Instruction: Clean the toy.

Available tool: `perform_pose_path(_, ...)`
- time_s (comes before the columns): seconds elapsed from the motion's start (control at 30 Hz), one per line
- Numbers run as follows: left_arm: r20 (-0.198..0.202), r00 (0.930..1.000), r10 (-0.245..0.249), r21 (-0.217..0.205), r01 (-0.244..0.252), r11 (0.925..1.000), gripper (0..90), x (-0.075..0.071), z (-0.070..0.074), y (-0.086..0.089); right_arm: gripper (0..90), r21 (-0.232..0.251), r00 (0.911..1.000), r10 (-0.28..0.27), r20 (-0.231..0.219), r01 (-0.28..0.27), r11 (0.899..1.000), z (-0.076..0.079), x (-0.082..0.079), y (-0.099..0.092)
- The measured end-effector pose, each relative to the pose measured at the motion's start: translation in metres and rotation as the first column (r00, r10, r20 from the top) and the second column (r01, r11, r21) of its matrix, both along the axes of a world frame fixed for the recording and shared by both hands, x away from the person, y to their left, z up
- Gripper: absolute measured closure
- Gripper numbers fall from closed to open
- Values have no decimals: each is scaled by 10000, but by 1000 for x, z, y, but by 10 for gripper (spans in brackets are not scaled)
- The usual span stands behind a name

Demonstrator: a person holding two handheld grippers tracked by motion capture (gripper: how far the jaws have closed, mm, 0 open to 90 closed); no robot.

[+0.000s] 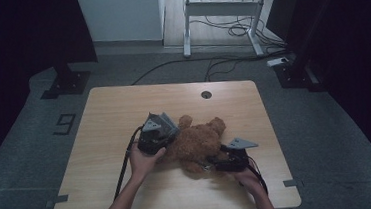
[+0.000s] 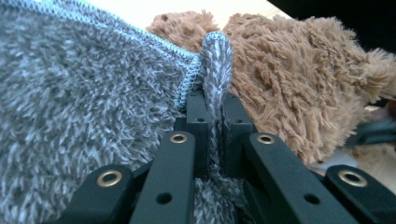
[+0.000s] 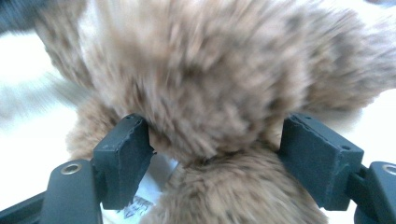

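Observation:
A brown plush teddy bear (image 1: pixel 199 139) lies in the middle of the wooden table (image 1: pixel 113 110). My left gripper (image 1: pixel 166 133) is at the bear's left side, shut on the edge of a grey fluffy cloth (image 1: pixel 163 121). In the left gripper view the cloth (image 2: pixel 84 93) spreads to the left, its stitched hem pinched in the left gripper (image 2: pixel 212 100), with the bear (image 2: pixel 289 70) right behind. My right gripper (image 1: pixel 212 161) is at the bear's near right side. In the right gripper view the right gripper (image 3: pixel 219 140) is open, its jaws wide apart with the bear's fur (image 3: pixel 210 88) bulging between them.
A cable hole (image 1: pixel 206 94) sits near the table's far edge. A white label (image 3: pixel 140 198) shows under the bear. On the floor behind stand a white desk frame (image 1: pixel 226 6), loose cables (image 1: pixel 233 30) and black stand bases (image 1: pixel 66 84) (image 1: pixel 296 73).

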State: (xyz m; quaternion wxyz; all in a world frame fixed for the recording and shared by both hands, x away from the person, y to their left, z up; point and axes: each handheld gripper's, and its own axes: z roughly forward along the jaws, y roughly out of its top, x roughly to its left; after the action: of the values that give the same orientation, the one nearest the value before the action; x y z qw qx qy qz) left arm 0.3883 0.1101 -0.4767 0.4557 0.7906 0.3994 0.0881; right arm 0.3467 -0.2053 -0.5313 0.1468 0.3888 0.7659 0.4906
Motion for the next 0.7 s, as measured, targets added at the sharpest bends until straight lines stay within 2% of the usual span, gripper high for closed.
perform_pose_path(0.1, 171, 9998, -48, -16, 48, 10000, 836, -8, -1, 1, 225, 914, 9998, -134, 115, 123, 9957, 11, -2, -12)
perform_pose_path(0.2, 346, 9994, -7, -37, 9, 10000, 836, -15, -4, 1, 188, 1274, 9998, -195, 13, 192, 9917, 23, 6, -13)
perform_pose_path(0.27, 447, 9990, 8, -58, -5, 10000, 836, -19, -5, 1, 178, 1279, 9999, -102, 70, 92, 9918, 32, 13, -8)
perform_pose_path(0.47, 487, 9988, 22, -275, -9, 9996, 835, -25, -8, 4, 145, 929, 9993, -193, -330, 223, 9954, 48, 37, 15)
perform_pose_path(0.53, 509, 9987, 23, -293, -8, 9996, 835, -26, -8, 4, 143, 908, 9975, -379, -590, 432, 9949, 48, 43, 19)
perform_pose_path(0.6, 471, 9989, 8, -374, 9, 9993, 834, -27, -9, 4, 130, 715, 9925, -586, -1075, 665, 9952, 42, 46, 24)
perform_pose_path(0.7, 452, 9990, -48, -487, 70, 9988, 833, -31, -10, 5, 132, 1042, 9886, -612, -1377, 759, 9917, 32, 43, 21)
